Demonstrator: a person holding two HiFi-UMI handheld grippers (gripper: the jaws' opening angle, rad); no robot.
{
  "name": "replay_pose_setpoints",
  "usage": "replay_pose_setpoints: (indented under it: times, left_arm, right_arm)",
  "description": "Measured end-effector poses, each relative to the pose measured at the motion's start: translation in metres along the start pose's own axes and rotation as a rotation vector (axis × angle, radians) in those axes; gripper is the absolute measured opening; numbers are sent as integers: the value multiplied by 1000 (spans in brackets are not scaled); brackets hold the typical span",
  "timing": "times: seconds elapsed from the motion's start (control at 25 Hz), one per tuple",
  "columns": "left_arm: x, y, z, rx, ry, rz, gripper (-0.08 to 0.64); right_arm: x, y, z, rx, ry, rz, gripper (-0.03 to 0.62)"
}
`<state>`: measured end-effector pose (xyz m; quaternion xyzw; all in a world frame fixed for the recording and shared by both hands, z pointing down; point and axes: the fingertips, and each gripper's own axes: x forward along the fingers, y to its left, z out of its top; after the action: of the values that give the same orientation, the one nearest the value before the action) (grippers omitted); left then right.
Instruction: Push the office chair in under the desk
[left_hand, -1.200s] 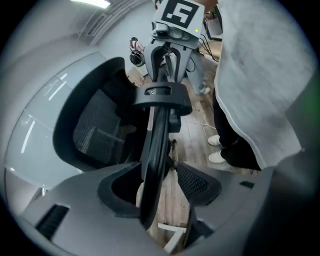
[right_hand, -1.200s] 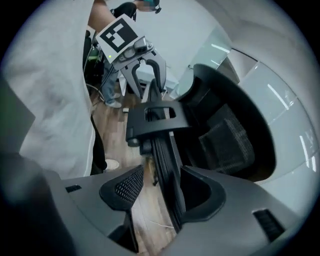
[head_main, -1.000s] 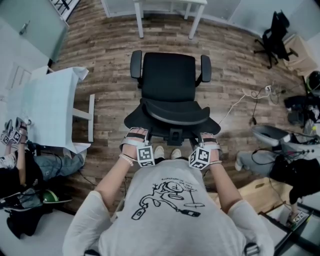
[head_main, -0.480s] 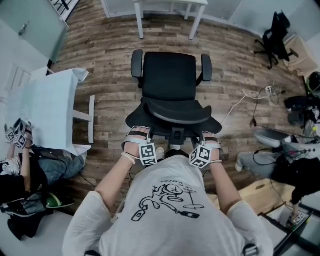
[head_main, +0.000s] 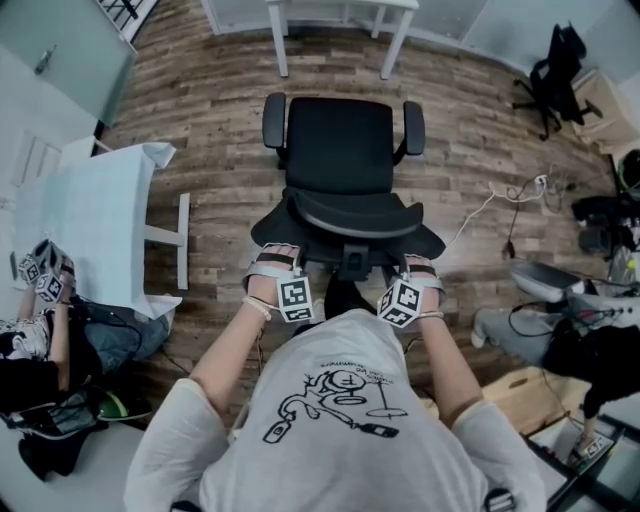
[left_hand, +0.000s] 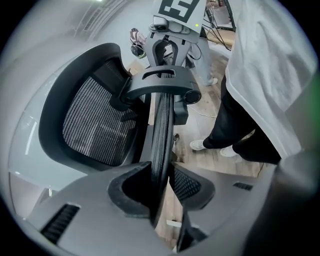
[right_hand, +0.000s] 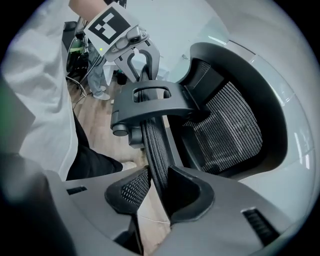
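A black office chair (head_main: 338, 145) stands on the wood floor, its seat facing the white desk (head_main: 397, 40) at the far end of the head view. Its mesh backrest (head_main: 345, 225) is nearest me. My left gripper (head_main: 272, 266) is shut on the backrest's left rim (left_hand: 161, 145), which runs between the pads of that gripper (left_hand: 162, 185). On the right rim (right_hand: 152, 145), my right gripper (head_main: 420, 270) is shut as well, the edge pinched between its jaws (right_hand: 159, 187). Each gripper view shows the other gripper at the far end of the rim.
At the left, a white table (head_main: 95, 215) stands beside the chair, with a seated person (head_main: 40, 340) near it. Cables (head_main: 510, 200) and gear lie on the floor at right. Another black chair (head_main: 550, 65) is at back right, and a cardboard box (head_main: 510, 390) near right.
The chair and both grippers have shifted a little forward toward the desk. My body has followed, and my shoes are now hidden behind the backrest.
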<state>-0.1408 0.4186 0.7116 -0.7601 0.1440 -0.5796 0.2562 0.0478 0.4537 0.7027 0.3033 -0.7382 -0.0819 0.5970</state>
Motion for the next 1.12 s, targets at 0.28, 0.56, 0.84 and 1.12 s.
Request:
replay_pose_setpoints:
  times: [0.28, 0.56, 0.84, 1.12]
  left_arm:
    - [23, 33, -2, -28, 24, -9, 114]
    - [48, 64, -2, -41, 42, -27, 114]
    - [72, 98, 1, -69, 73, -41, 114]
    - [93, 126, 15, -113, 102, -33, 114]
  right_arm:
    - [22, -35, 2, -8, -10, 3, 138]
    - [44, -67, 2, -14, -33, 25, 138]
    - [61, -103, 0, -32, -45, 32, 137]
    - [80, -140, -13, -93, -49, 45, 133]
